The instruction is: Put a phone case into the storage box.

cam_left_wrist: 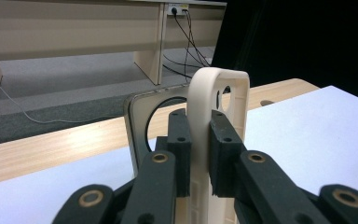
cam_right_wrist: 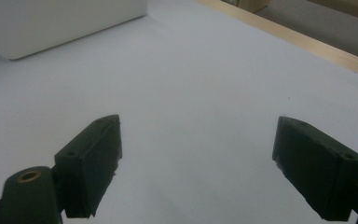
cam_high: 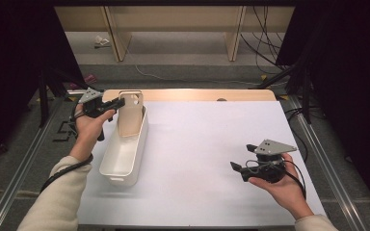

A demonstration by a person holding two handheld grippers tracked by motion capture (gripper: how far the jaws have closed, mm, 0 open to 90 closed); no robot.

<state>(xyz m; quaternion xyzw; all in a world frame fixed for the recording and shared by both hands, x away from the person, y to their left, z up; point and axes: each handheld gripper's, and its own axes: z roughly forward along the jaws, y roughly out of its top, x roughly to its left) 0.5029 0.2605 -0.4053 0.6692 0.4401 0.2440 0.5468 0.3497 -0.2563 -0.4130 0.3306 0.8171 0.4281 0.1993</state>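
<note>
Cream phone case [cam_left_wrist: 219,93], white bin [cam_high: 125,154], black tools.

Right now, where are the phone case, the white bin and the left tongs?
phone case [cam_left_wrist: 223,86]: left gripper view, its upper rim.
white bin [cam_high: 110,169]: high view, its near left wall.
left tongs [cam_left_wrist: 198,161]: left gripper view, between the fingertips, clamped on the case.

The tub [cam_high: 124,156] is sitting on the left of the surface [cam_high: 197,159], with the phone case [cam_high: 131,115] standing in its far end. The right hand-held gripper [cam_high: 238,168] is hanging out near-right.
</note>
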